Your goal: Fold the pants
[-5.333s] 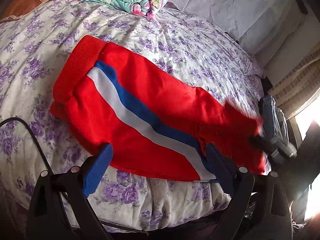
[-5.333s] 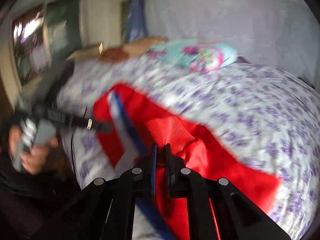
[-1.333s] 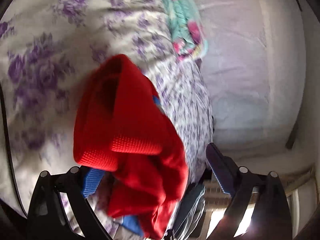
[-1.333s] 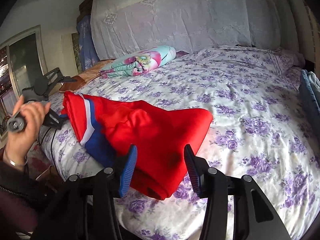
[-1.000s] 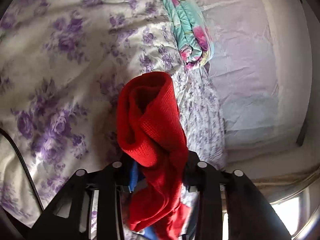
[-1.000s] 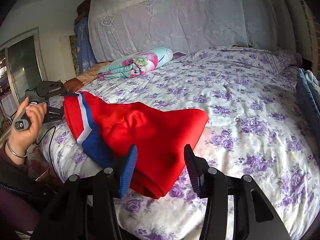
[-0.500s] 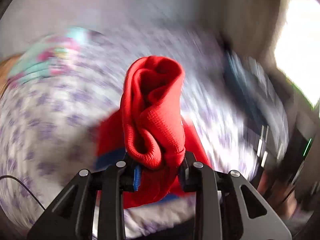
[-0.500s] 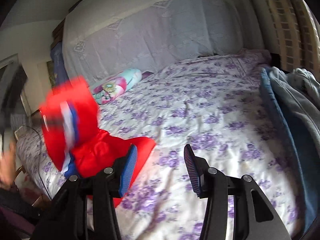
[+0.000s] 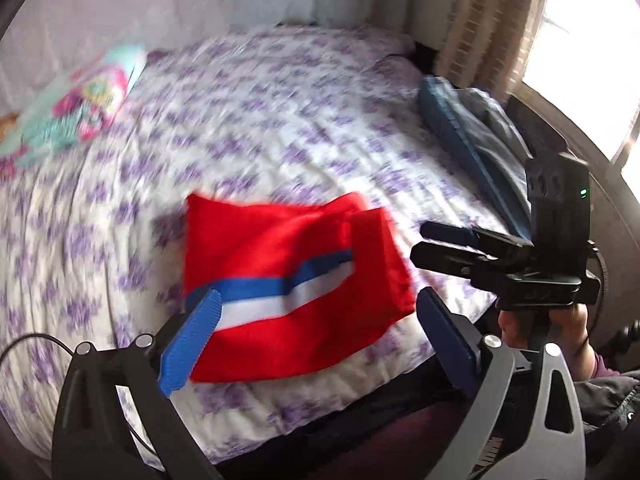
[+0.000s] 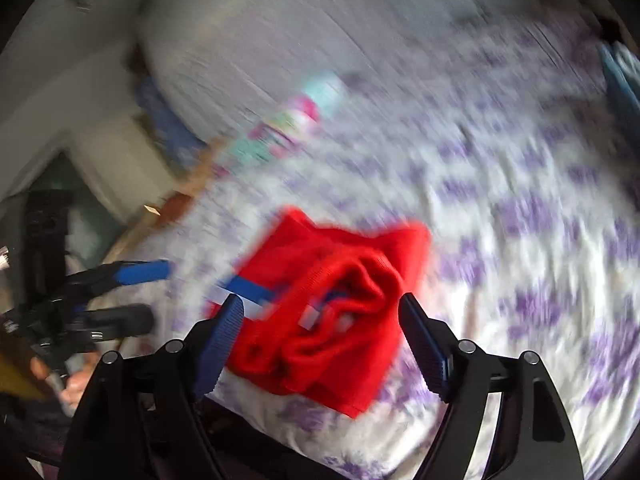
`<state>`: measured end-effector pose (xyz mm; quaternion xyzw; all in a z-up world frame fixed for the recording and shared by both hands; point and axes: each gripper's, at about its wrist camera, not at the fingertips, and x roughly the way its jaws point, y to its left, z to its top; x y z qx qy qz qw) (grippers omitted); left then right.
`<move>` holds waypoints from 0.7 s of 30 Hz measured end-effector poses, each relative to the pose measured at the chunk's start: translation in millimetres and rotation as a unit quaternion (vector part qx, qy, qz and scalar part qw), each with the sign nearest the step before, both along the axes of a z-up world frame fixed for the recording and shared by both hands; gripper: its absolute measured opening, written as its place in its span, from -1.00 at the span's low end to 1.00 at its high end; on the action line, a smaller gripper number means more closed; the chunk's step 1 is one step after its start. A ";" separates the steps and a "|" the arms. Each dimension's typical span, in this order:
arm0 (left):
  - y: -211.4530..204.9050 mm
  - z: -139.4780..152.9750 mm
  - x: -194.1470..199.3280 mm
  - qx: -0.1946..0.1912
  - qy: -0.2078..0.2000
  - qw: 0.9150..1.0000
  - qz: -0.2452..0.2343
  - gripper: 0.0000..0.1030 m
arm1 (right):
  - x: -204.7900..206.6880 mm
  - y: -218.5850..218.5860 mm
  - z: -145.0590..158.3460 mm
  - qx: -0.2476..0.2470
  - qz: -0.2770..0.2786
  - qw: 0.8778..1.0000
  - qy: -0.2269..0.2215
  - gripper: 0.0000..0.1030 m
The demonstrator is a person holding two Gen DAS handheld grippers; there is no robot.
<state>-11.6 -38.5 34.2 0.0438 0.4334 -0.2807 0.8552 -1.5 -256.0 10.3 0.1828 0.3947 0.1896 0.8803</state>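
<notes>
The red pants point(image 9: 288, 276) with a blue and white side stripe lie folded into a compact rectangle near the front edge of the bed point(image 9: 280, 128). In the right wrist view the pants point(image 10: 340, 304) show a bunched waistband on top. My left gripper point(image 9: 316, 336) is open and empty, just in front of the pants. My right gripper point(image 10: 322, 344) is open and empty, hovering over the pants' near edge. It also shows in the left wrist view point(image 9: 448, 248) to the right of the pants. The left gripper shows in the right wrist view point(image 10: 140, 292) at the left. Both views are blurred.
A floral purple bedsheet covers the bed. A folded teal and pink blanket point(image 9: 76, 112) lies at the far left. A blue-grey garment pile point(image 9: 476, 136) sits at the bed's right edge by the window. A cable point(image 9: 36, 340) runs at the lower left.
My left gripper carried the red waistband end over, opened and let it go; the pants now lie folded shorter. My right gripper stayed open and swung toward the pants.
</notes>
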 end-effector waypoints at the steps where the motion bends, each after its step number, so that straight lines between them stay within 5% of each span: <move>1: 4.8 -13.4 6.8 -0.002 0.019 1.000 0.007 0.84 | 5.3 2.4 -8.5 0.008 -0.003 1.000 0.016 0.56; 3: 2.0 -34.5 14.6 -0.010 0.045 0.999 -0.001 0.81 | 13.0 7.0 -18.0 0.032 0.003 0.999 0.022 0.01; 4: -2.7 -45.8 18.2 -0.013 0.056 0.998 -0.011 0.81 | 16.2 13.5 -16.5 0.020 0.016 1.000 0.009 -0.66; 10: -29.7 -50.4 13.9 -0.033 0.046 0.997 -0.051 0.77 | 10.1 26.5 30.6 -0.024 0.052 0.996 -0.074 -0.70; 12: -40.1 -52.0 17.4 -0.045 0.050 0.996 -0.063 0.78 | 13.2 19.0 33.6 -0.036 0.035 0.997 -0.067 -0.71; 14: -53.2 -63.1 28.1 -0.049 0.069 0.994 -0.074 0.78 | 28.7 7.0 8.6 -0.051 0.005 0.999 -0.012 -0.71; 15: -58.1 -70.6 32.1 -0.043 0.080 0.993 -0.073 0.78 | 35.5 0.9 -9.3 -0.051 -0.007 0.998 0.023 -0.62; 17: -60.8 -75.1 32.8 -0.038 0.086 0.993 -0.078 0.78 | 35.5 -14.6 -31.7 -0.030 -0.037 0.997 0.053 -0.10; 21: -36.4 -50.2 20.2 -0.066 0.089 0.989 -0.101 0.79 | 8.2 -29.6 -3.9 -0.015 -0.073 0.997 -0.006 -0.06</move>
